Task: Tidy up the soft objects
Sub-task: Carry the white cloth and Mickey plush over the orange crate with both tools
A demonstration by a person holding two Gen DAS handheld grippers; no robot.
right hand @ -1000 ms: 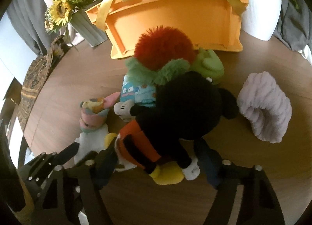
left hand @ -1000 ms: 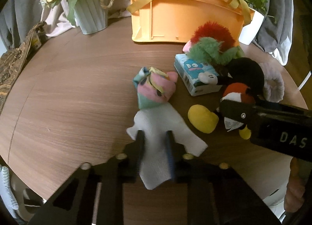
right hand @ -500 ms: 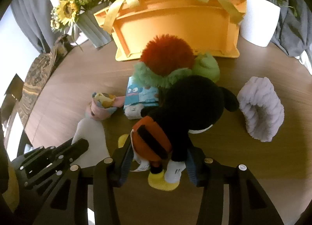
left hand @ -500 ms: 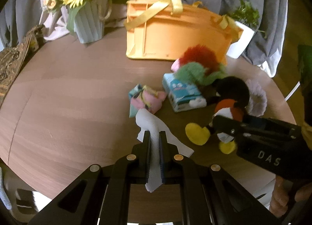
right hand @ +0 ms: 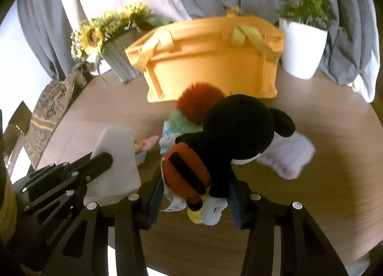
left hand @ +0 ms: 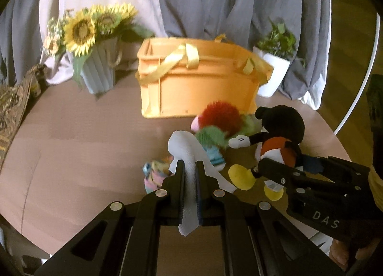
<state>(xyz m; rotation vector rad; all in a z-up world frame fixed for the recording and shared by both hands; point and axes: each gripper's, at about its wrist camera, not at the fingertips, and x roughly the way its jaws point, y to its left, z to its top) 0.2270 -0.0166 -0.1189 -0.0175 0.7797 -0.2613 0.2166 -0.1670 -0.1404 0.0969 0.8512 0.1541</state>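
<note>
My left gripper (left hand: 189,168) is shut on a white cloth (left hand: 184,149) and holds it lifted above the round wooden table (left hand: 71,137); the cloth also shows in the right wrist view (right hand: 117,154). My right gripper (right hand: 195,187) is shut on a black mouse plush (right hand: 229,132) with red shorts, raised off the table; the plush also shows in the left wrist view (left hand: 280,132). An orange basket (left hand: 198,84) with yellow handles stands at the back. A red and green furry toy (left hand: 217,122) lies in front of it.
A sunflower vase (left hand: 98,70) stands back left, a white plant pot (left hand: 273,75) back right. A pastel rolled soft item (left hand: 155,175), a blue tissue pack (right hand: 167,137) and a lilac fluffy piece (right hand: 287,154) lie on the table. Grey curtains hang behind.
Both grippers closed and rose: the left one took the white cloth and lifted it, the right one closed on the mouse plush and lifted it. Both views now tilt up toward the basket.
</note>
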